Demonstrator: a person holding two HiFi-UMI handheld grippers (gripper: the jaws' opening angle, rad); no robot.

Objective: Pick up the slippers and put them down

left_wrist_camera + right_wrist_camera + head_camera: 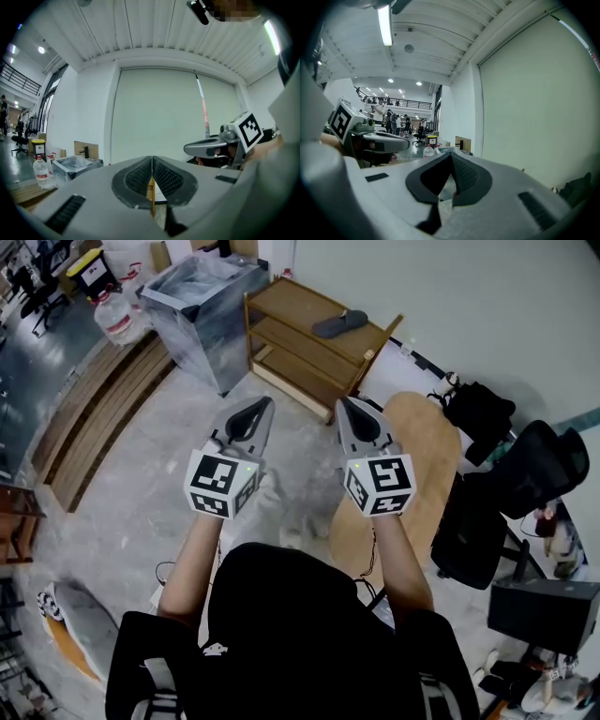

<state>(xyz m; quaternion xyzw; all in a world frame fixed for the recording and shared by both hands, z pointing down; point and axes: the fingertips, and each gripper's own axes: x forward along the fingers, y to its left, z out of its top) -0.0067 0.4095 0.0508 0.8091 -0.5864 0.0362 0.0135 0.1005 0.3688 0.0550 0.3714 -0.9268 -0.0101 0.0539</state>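
One dark grey slipper (341, 323) lies on the top shelf of a wooden rack (281, 338), ahead of both grippers and well apart from them. My left gripper (266, 406) is held level in front of the person and points toward the rack. Its jaws are shut with nothing between them, and in its own view the left gripper (152, 160) shows its pads pressed together. Beside it, my right gripper (341, 402) points the same way. In its own view the right gripper (451, 157) has its tips meeting, and it holds nothing. No second slipper shows.
A grey metal bin (202, 306) stands left of the rack, with a water bottle (114, 315) beyond it. Wooden planks (94, 413) lie on the floor at left. A wooden oval board (417, 474), a black bag (478, 413) and a black office chair (525, 488) crowd the right.
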